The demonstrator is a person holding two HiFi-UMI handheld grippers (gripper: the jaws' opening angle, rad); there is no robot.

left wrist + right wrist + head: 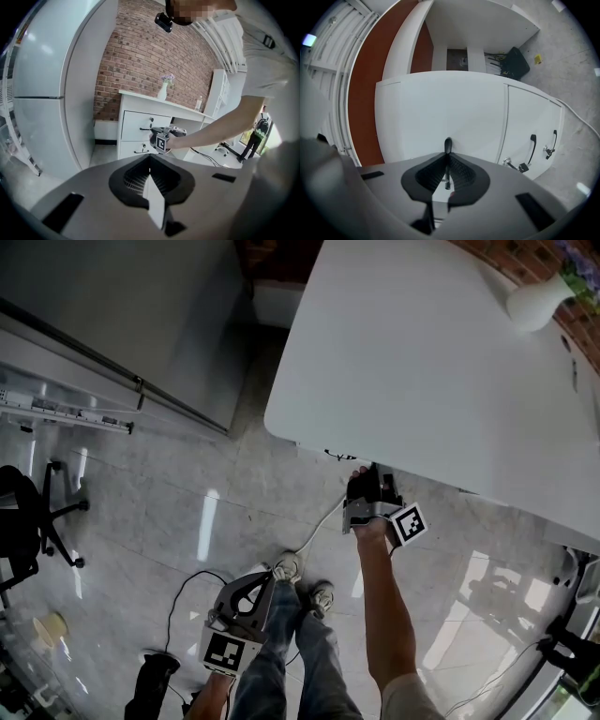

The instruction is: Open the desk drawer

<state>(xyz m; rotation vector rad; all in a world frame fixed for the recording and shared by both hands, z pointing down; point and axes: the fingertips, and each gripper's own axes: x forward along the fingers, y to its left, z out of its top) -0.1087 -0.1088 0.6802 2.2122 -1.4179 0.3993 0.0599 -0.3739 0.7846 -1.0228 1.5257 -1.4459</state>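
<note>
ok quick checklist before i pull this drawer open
1. right gripper jaws shut on the drawer handle: ok
2. handle centred between the jaws: ok
3. drawer unlocked: cannot tell
4. left gripper held low, away from the desk: ok
5. white cable clear of the feet: not ok, it runs close by them

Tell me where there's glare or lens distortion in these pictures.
Head view: bright glare streaks on the glossy floor. Left gripper view: the fisheye bows the fridge, and the corners go black. Right gripper view: the same fisheye curves the drawer edges, and the handle looks a little soft.
</note>
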